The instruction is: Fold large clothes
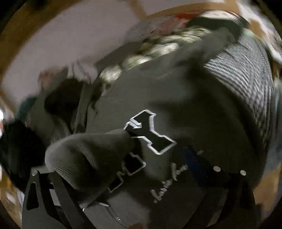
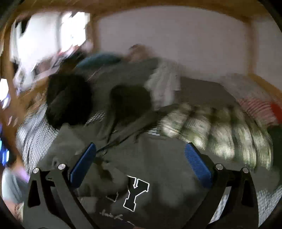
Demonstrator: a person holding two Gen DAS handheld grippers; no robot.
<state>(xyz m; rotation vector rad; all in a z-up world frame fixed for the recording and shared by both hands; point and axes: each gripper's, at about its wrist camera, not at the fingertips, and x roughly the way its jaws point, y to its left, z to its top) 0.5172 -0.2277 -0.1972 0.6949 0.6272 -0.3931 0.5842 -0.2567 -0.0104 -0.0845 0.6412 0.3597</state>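
On bed [image 2: 35, 126], over checked cover: grey sweatshirt [image 2: 158, 158], soft matte knit, spread flat; black block letters [image 2: 134, 195] outlined white, script line beneath. Ribbed cuff [image 1: 84, 158] draped over left hand-held gripper [image 1: 134, 176], jaws wide, nothing clamped. Right hand-held gripper [image 2: 141, 165] released, blue ridged pads [image 2: 197, 165] apart above sweatshirt. Beyond: blurred plaid garment [image 2: 211, 126], black fabric heap [image 2: 68, 100], wooden frame [image 2: 193, 10].

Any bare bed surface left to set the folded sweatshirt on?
Little. Checked sheet shows bare only beside the grey sweatshirt, and at its other side in the right wrist view. Behind it is crowded: plaid garment, black clothes, striped fabric.
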